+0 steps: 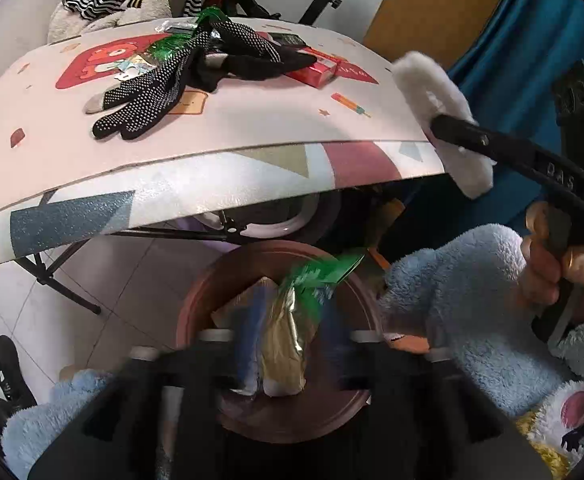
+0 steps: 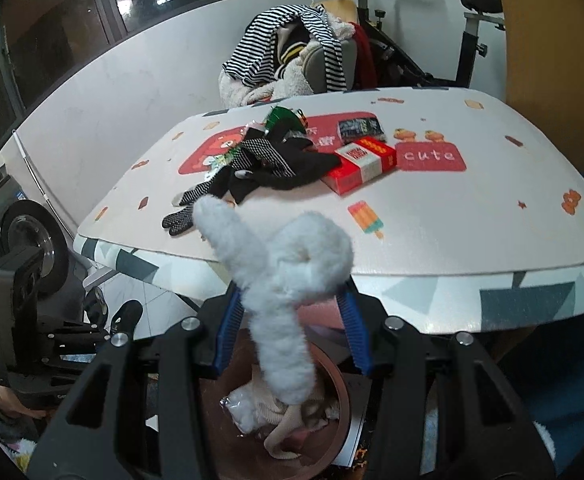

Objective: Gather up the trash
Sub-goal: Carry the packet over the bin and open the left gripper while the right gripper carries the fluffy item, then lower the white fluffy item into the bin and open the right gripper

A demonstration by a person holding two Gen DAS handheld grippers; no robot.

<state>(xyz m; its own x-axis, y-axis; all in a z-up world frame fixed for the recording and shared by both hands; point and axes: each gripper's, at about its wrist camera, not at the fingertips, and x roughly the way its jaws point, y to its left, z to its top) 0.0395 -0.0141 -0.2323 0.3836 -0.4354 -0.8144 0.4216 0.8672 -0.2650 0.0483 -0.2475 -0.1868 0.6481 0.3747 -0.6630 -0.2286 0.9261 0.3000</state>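
Over a brown bin (image 1: 195, 300) on the floor below the tabletop (image 1: 251, 120), the left gripper (image 1: 287, 344) stands with its fingers parted around a green-and-gold wrapper (image 1: 292, 320). The wrapper is motion-blurred, so whether the blue pads touch it cannot be told; the gripper's black frame hides the bin's near rim. The right gripper (image 2: 292, 328) is clamped on a white fluffy item (image 2: 287, 280), whose lower end hangs toward the bin (image 2: 340, 400), where pale crumpled trash (image 2: 275, 420) lies. The fluffy piece blocks part of the tabletop's near edge. On the tabletop (image 2: 452, 220) lie black dotted gloves (image 2: 251, 160), partly covering green foil scraps (image 2: 279, 116), beside a red box (image 2: 362, 166). A hand (image 1: 552, 272) in a blue fleece sleeve (image 1: 464, 312) grips the right tool's handle.
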